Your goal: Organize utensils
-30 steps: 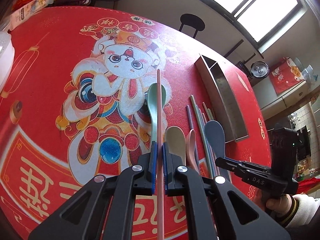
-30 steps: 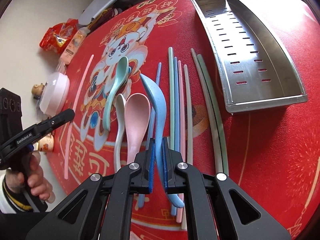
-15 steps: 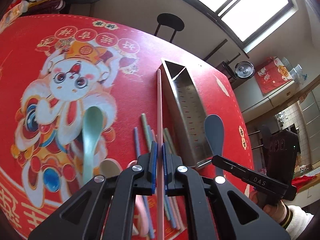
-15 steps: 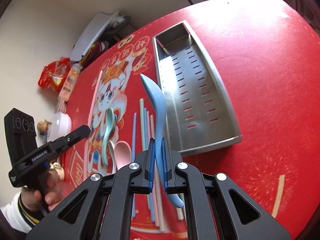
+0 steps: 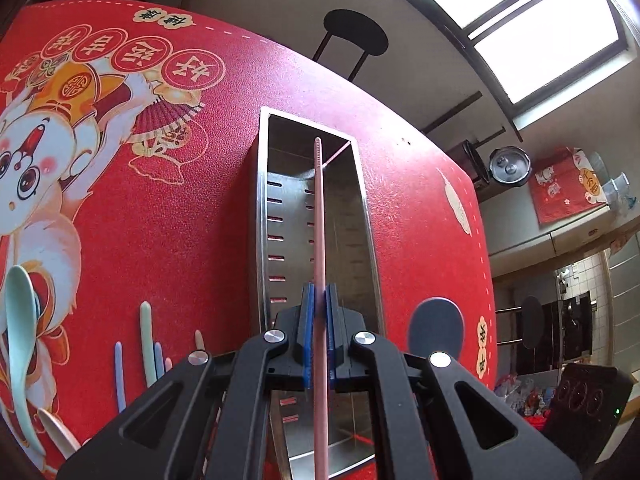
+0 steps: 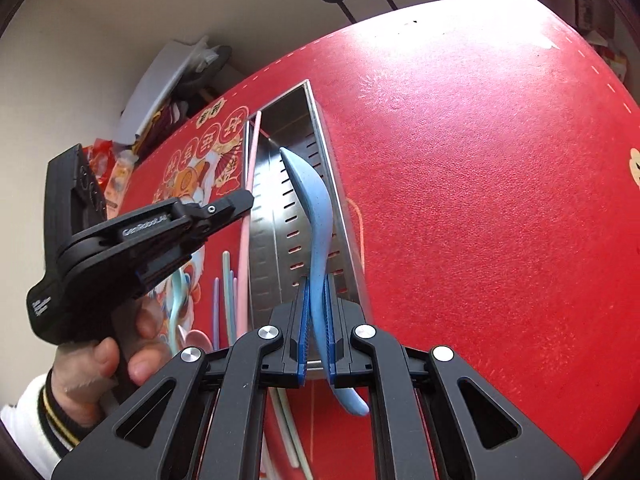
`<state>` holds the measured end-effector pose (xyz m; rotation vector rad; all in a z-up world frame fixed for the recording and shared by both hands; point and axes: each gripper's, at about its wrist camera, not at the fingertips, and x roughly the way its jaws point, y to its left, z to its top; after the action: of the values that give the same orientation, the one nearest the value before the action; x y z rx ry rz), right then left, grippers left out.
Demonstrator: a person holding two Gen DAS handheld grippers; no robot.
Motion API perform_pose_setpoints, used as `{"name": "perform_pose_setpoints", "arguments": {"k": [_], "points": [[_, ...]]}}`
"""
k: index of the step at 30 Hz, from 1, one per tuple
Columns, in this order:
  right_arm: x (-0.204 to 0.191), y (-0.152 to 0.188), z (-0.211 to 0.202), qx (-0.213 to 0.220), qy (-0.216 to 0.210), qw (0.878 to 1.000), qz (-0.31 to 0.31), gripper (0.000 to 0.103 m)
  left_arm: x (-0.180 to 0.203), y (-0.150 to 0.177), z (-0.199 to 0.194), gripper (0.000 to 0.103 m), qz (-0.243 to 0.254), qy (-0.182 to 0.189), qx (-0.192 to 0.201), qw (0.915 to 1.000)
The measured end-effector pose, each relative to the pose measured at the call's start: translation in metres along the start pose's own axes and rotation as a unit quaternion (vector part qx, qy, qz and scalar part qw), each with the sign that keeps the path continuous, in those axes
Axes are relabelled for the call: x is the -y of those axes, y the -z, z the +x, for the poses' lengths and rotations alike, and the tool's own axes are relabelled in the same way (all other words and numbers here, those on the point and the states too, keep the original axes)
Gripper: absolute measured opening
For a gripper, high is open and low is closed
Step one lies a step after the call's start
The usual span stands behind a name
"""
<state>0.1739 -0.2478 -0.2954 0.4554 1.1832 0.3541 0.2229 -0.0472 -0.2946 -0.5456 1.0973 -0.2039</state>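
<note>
Both grippers tilt downward over the steel tray [image 5: 264,200]: left gripper [image 5: 319,296] pinching a pink chopstick [image 5: 319,216], right gripper [image 6: 316,296] pinching a blue spoon [image 6: 316,216]; a second ago both hovered above the loose utensils [image 5: 148,344] further left

Tools: two, the left tool [image 5: 319,300] clamped on one pink chopstick [image 5: 319,216], the right tool [image 6: 316,300] on one blue spoon [image 6: 316,216]. Steel trays: one [image 5: 260,208], at 12 o'clock from both tools. Loose on the red tabletop [image 5: 192,208] at 8 o'clock, partly hidden: at least five chopstick ends [image 5: 146,344], one mint spoon [image 5: 20,320], one beige spoon [image 5: 56,428].
</note>
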Motion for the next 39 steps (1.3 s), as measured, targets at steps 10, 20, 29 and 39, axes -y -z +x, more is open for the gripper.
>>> {"name": "perform_pose_setpoints", "arguments": {"k": [10,20,29,39], "points": [[0.008,-0.004,0.003,0.003,-0.002,1.000,0.010,0.007,-0.002,-0.015,0.021,0.010,0.035,-0.061,-0.005,0.9975],[-0.005,-0.005,0.017,-0.001,0.000,1.000,0.015,0.007,-0.004,-0.015,-0.038,0.064,0.083,-0.040,0.044,0.9947],[-0.022,-0.015,0.044,-0.021,0.022,1.000,0.000,0.008,-0.064,-0.013,-0.087,0.089,0.084,-0.131,0.069,0.9854],[-0.043,-0.006,0.019,0.002,0.050,0.998,-0.044,0.009,-0.117,0.014,-0.125,0.092,0.058,-0.175,0.067,0.9806]]}}
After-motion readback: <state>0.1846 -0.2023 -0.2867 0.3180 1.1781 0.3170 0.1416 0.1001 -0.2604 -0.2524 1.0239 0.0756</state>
